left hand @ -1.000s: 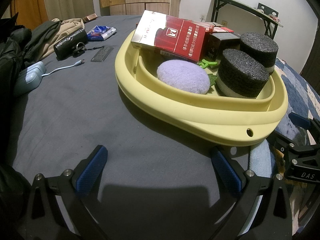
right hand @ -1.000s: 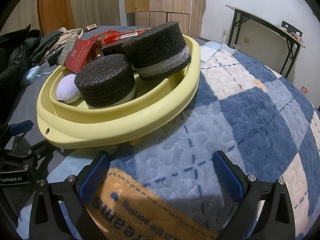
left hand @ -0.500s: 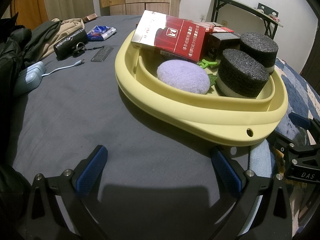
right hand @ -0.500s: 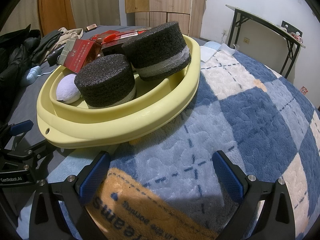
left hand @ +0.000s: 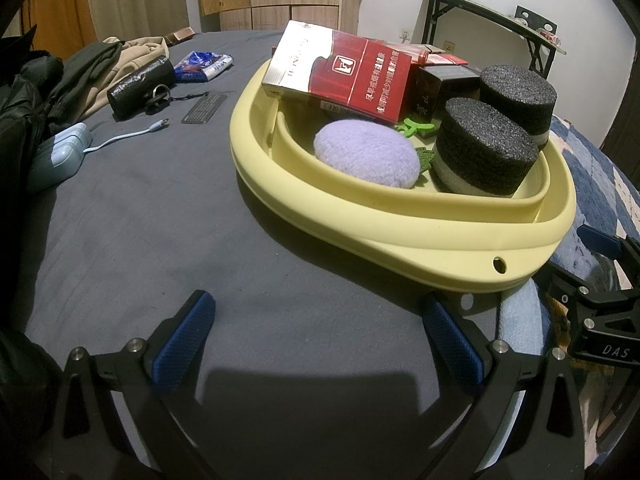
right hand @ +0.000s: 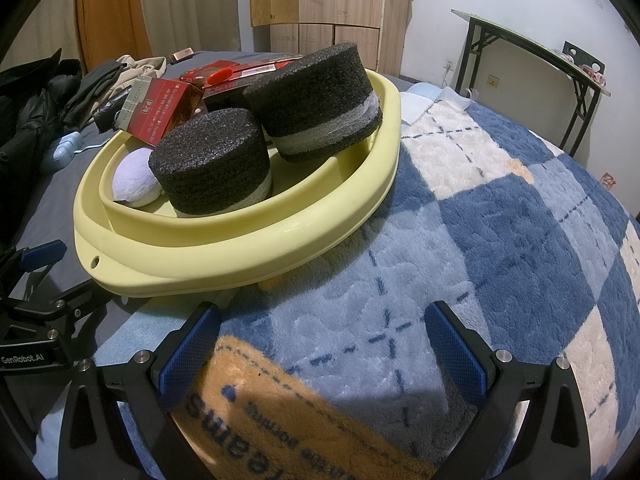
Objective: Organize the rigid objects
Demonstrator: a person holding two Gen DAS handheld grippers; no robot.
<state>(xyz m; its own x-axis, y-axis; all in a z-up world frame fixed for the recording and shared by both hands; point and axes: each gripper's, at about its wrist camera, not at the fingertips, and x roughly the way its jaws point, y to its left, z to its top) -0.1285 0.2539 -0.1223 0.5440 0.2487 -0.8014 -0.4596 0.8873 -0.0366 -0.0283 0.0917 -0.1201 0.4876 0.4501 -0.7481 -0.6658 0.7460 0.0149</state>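
A pale yellow basin (left hand: 420, 236) (right hand: 248, 248) rests on the bed. It holds two black foam cylinders (left hand: 484, 146) (right hand: 212, 168), a lilac plush pad (left hand: 366, 152) (right hand: 134, 182), a red carton (left hand: 340, 74) (right hand: 160, 108), a dark box (left hand: 448, 84) and a green clip (left hand: 416, 126). My left gripper (left hand: 320, 336) stands open over the grey sheet, just short of the basin's near rim. Over the blue checked blanket, near the basin's right side, my right gripper (right hand: 322, 344) is open with nothing between its fingers.
On the grey sheet (left hand: 140, 220) to the left lie a light blue charger with cable (left hand: 60, 152), a black pouch (left hand: 140, 84), a small dark keyboard-like strip (left hand: 204, 108), a blue packet (left hand: 204, 65) and piled clothes (left hand: 80, 72). A folding table (right hand: 532, 52) stands by the wall.
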